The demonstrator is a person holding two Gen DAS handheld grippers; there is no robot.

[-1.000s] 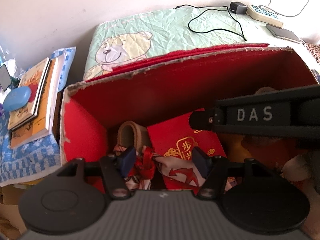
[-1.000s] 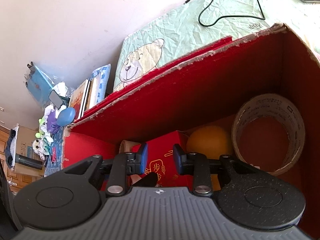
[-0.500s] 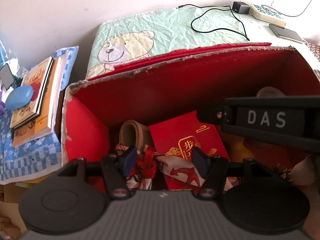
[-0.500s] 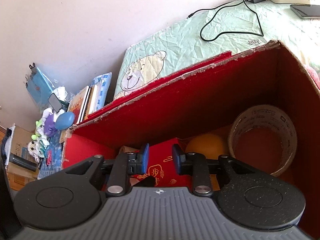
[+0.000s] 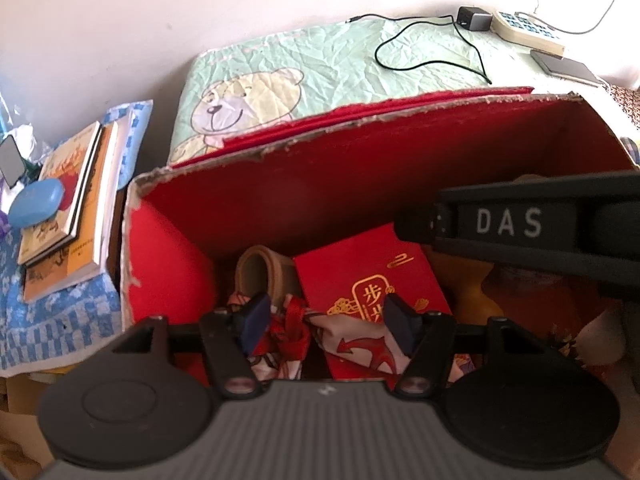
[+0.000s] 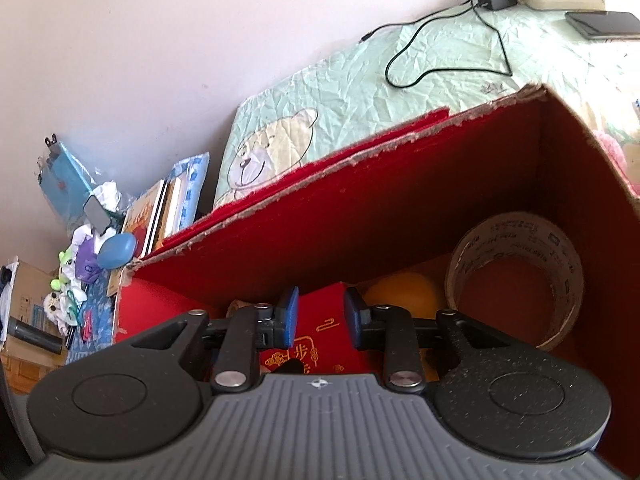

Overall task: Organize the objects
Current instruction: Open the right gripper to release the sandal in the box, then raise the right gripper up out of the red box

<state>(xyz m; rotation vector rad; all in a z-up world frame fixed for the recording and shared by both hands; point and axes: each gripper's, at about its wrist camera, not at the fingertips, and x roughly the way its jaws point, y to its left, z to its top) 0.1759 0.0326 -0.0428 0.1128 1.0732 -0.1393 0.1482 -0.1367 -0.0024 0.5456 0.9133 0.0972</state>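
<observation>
The red envelope with gold print lies on the floor of the red box, beside a brown tape roll, an orange and a clear tape roll; patterned cloth overlaps it; the left gripper hangs spread above the cloth, gripping nothing; the right gripper, narrowly parted, is empty; a bear quilt lies behind the box.

My left gripper points steeply down, its jaws spread wide around nothing. My right gripper tilts down too, jaws narrowly parted and empty.
</observation>
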